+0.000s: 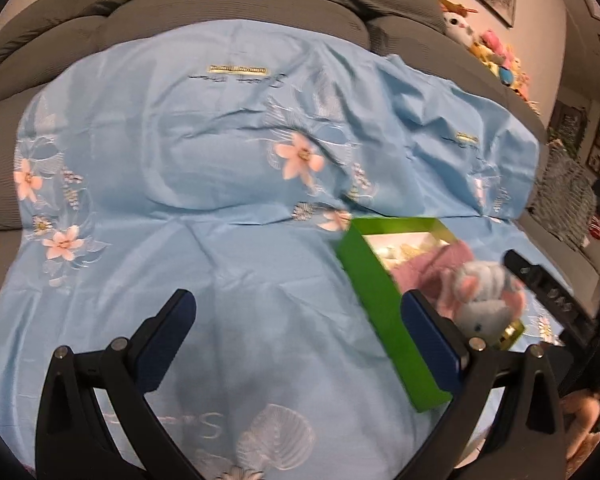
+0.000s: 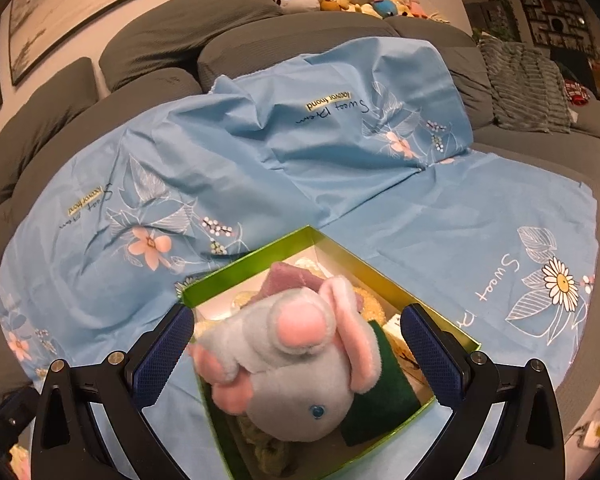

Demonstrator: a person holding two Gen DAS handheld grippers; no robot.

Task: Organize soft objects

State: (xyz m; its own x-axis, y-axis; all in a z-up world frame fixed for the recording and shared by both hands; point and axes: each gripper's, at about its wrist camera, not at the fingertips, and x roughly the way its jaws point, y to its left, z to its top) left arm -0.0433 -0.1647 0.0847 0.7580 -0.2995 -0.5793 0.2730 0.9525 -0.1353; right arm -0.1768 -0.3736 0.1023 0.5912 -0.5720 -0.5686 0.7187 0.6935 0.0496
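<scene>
Judging from the green box already crowded with soft things, the sorting looks nearly done: the grey-and-pink plush mouse lies loose between the right gripper's parted jaws, while the left gripper hangs apart, empty, beside the box.

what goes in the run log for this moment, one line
stage: plush into box | left gripper: open, empty | right gripper: open around grey-pink plush | green box: on blue sheet, holds other soft items
</scene>
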